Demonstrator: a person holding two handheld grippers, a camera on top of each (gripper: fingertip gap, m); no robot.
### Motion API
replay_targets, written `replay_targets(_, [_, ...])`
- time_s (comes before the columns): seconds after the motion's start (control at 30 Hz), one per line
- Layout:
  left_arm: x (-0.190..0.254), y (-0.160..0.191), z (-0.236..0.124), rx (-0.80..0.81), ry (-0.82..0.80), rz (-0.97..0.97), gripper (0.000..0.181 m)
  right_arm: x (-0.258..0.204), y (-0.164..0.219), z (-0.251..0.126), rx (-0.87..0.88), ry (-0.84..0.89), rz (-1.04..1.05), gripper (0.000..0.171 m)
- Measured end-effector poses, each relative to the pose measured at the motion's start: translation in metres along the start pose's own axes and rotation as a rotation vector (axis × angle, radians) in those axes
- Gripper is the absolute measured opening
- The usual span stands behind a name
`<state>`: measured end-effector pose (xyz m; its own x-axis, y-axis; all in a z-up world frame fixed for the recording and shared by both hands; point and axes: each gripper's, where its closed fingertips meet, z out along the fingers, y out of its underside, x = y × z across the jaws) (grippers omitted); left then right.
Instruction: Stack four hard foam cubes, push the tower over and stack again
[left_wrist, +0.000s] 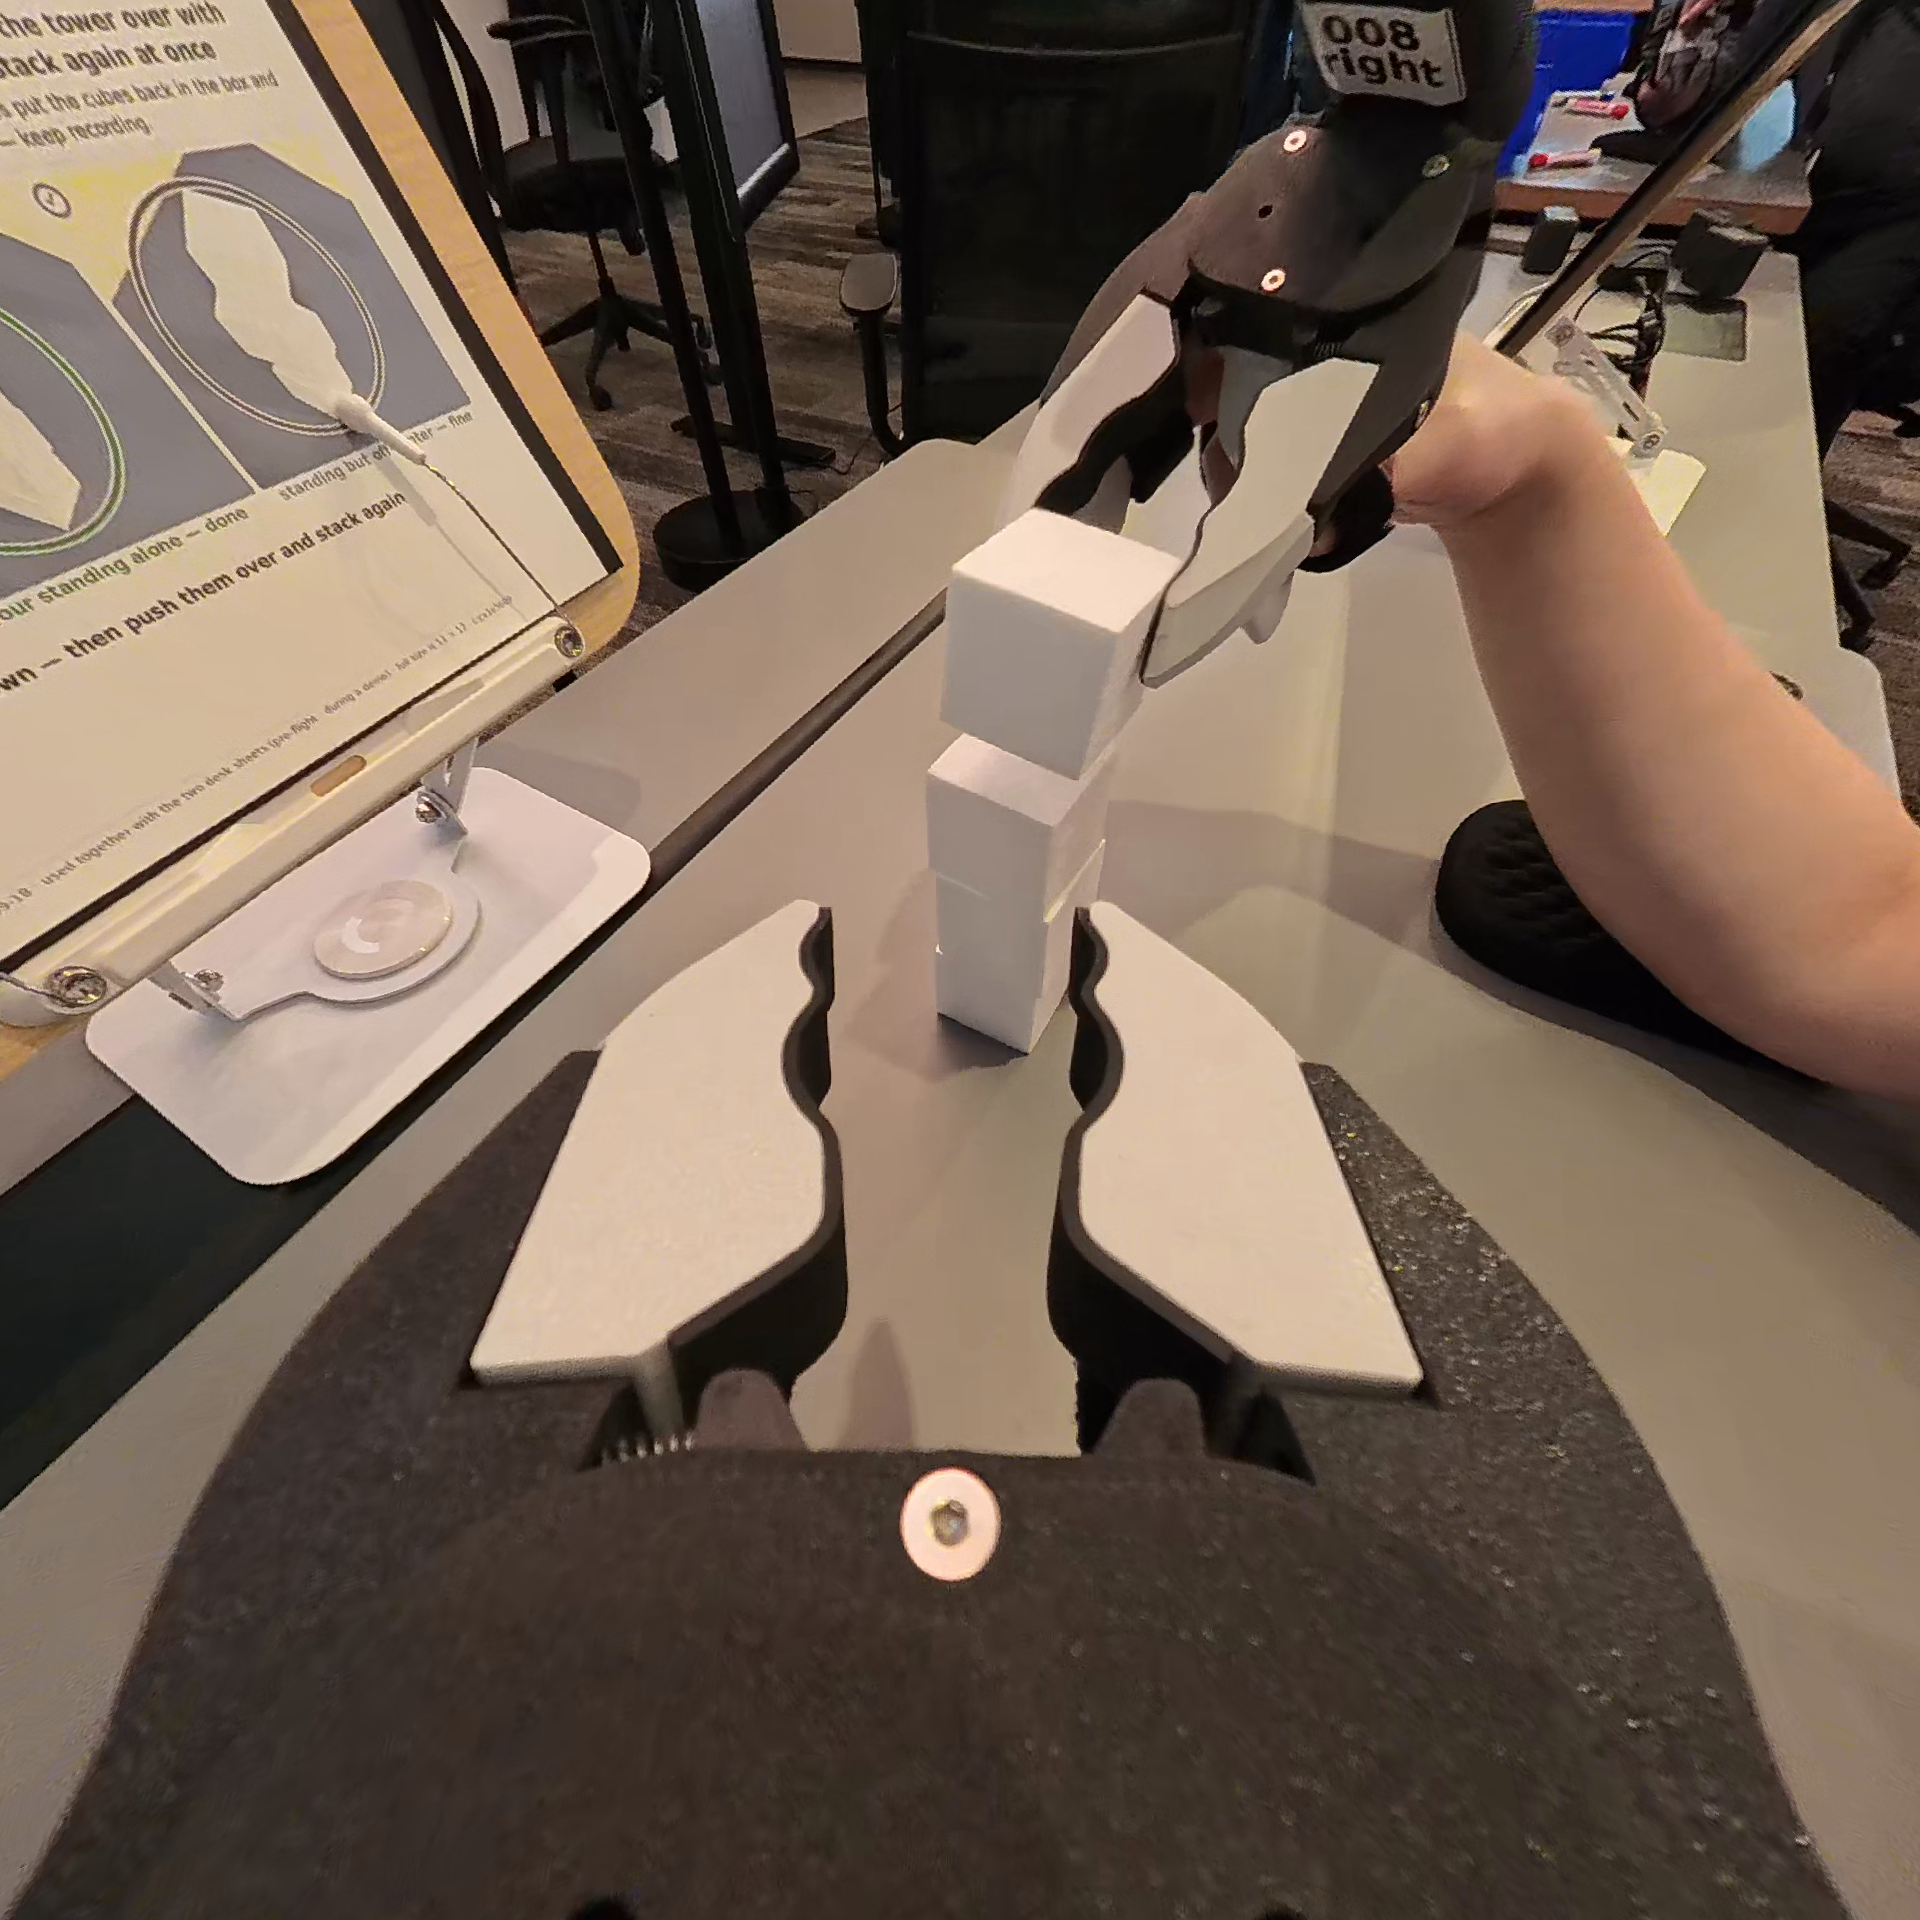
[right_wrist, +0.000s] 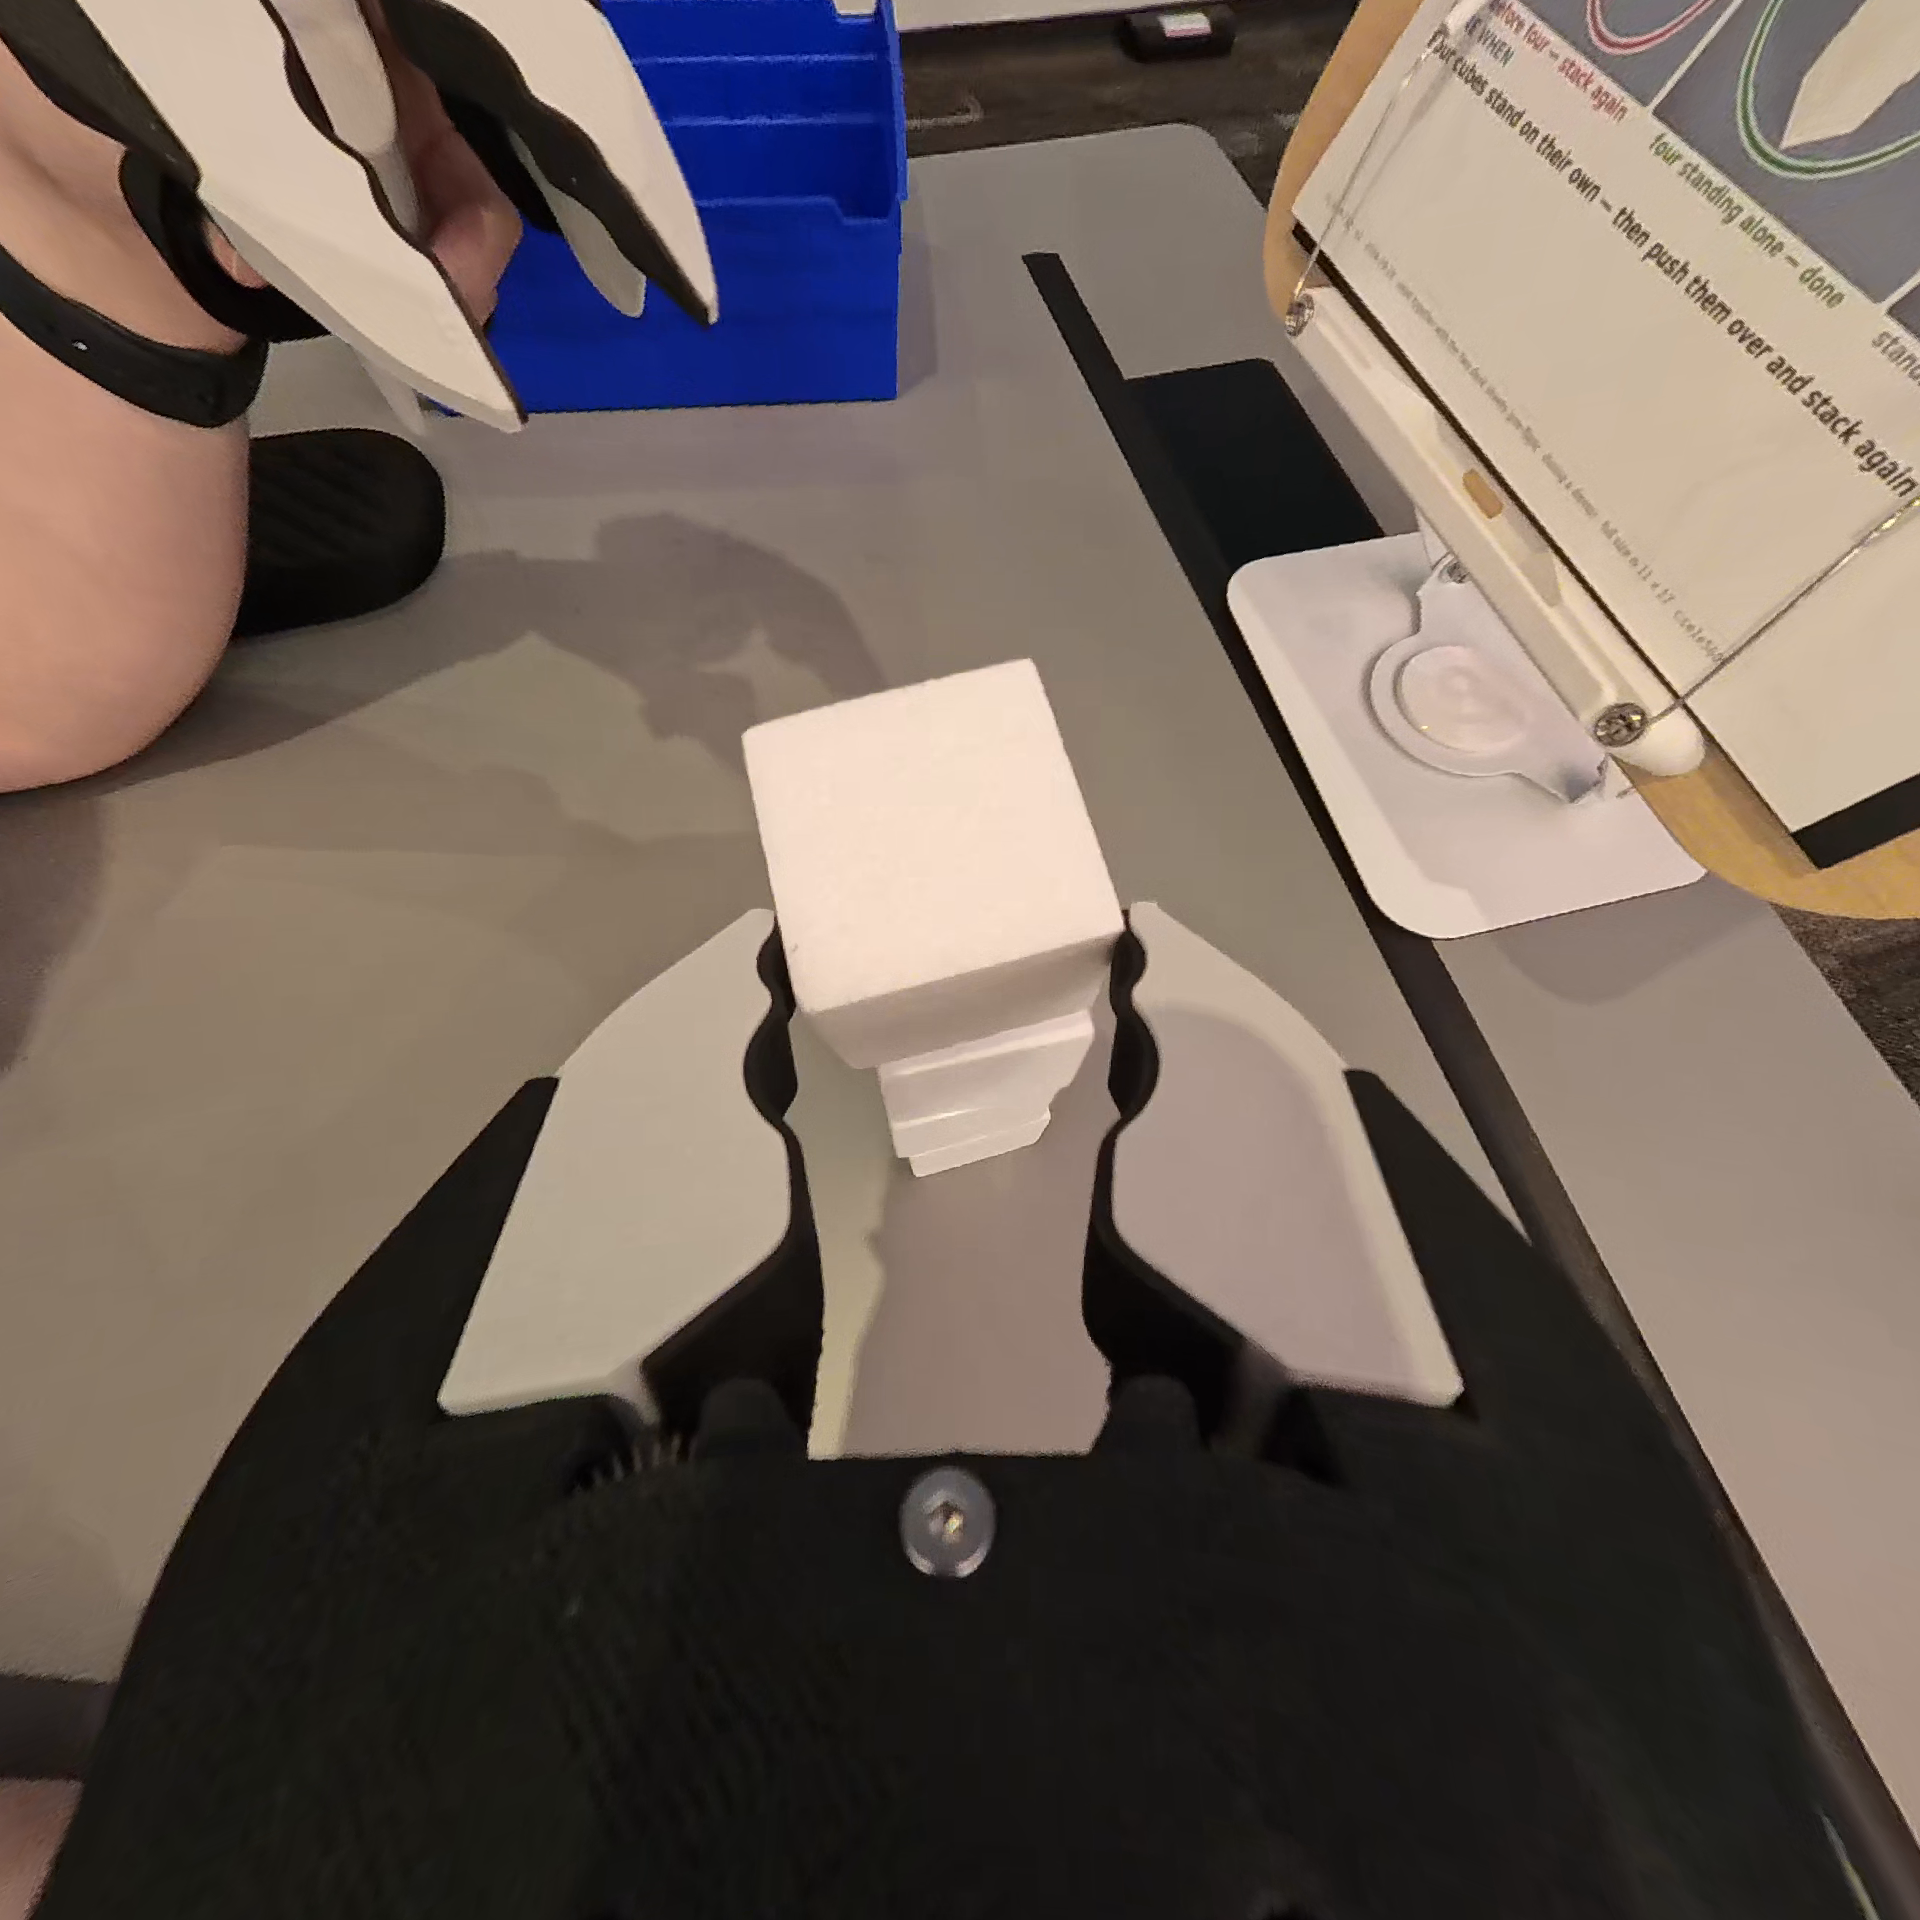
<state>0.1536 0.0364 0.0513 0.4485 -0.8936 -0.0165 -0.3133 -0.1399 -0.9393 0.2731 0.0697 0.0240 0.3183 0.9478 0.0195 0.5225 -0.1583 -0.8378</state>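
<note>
A: How much room is there around the white hard-foam cube tower (left_wrist: 1003, 904)?

B: It stands on the grey desk top (right_wrist: 436, 935), away from the rim. Toward the black gap (right_wrist: 1195, 436) along the desk's edge there is bare grey surface; beyond that gap sits the white stand base (right_wrist: 1455, 727) of the tilted instruction board (right_wrist: 1621, 343). On the tower's other side lie a black padded wrist rest (right_wrist: 322, 530) and a blue plastic bin (right_wrist: 769, 208), both well apart from it.

A: And the tower itself?

B: Plain white cubes, stacked unevenly, with edges stepping out of line. The top white foam cube (left_wrist: 1044, 649) sits twisted against the one below, overhanging it.

A: The grippers?

B: The right gripper (right_wrist: 945, 920) comes from above, its jaws on either side of the top cube, closed onto its faces. The left gripper (left_wrist: 951, 920) is low beside the tower's base, jaws apart and gripping nothing, the bottom cube just ahead of its tips.
</note>
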Motion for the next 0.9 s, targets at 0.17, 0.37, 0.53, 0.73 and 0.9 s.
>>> replay_targets(0.17, [0.0, 0.003, 0.004, -0.014, 0.003, -0.003, 0.043, 0.002, 0.005, 0.006, -0.018, -0.012, 0.015, 0.06])
replay_targets(0.37, [0.002, 0.002, 0.002, -0.009, 0.009, 0.005, 0.043, 0.004, 0.012, 0.013, -0.052, -0.004, 0.015, 0.06])
replay_targets(0.53, [0.002, -0.001, -0.001, 0.004, 0.011, 0.002, 0.043, 0.004, 0.01, 0.011, -0.024, 0.011, -0.02, 0.067])
replay_targets(0.73, [0.0, -0.004, -0.01, 0.023, 0.003, 0.005, 0.043, -0.003, -0.002, -0.032, 0.143, 0.053, -0.09, 0.084])
replay_targets(0.9, [-0.012, -0.009, -0.031, 0.063, -0.041, -0.002, 0.043, 0.031, 0.098, -0.055, -0.175, 0.183, 0.102, 0.001])
